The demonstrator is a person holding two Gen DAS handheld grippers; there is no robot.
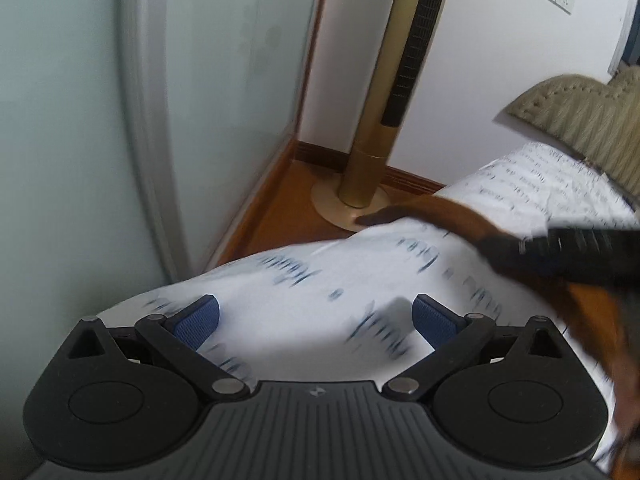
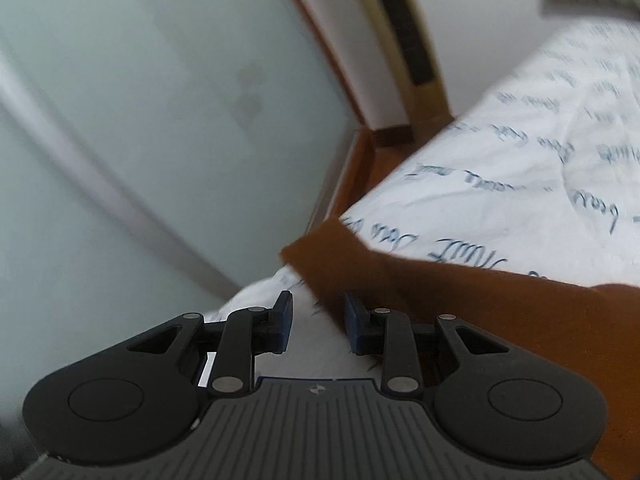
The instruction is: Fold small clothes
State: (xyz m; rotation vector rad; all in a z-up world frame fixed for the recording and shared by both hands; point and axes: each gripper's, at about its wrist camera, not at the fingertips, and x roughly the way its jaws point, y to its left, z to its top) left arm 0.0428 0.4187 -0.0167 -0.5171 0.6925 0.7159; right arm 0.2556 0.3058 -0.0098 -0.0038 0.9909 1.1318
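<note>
Both claws gaped empty over the white, script-printed bed sheet (image 2: pixel 520 168): left claw (image 1: pixel 316 322) wide, right claw (image 2: pixel 318 322) narrower beside the rust-brown cloth garment (image 2: pixel 440 292).

- Soft, even daylight in both views; moderately bright, no hard glare, source not visible.
- Left wrist view: heavy motion smear on the printed sheet (image 1: pixel 320 280) ahead of the fingers; the lettering streaks.
- A dark shape to the right, ahead of the left gripper (image 1: pixel 316 316), is blurred beyond telling.
- Faint shadow under the left gripper's pads.
- Right wrist view: frosted panel (image 2: pixel 140 100) to the left is soft; sheet lettering is legible only far right.
- Fisheye bends straight edges; corners darken.
</note>
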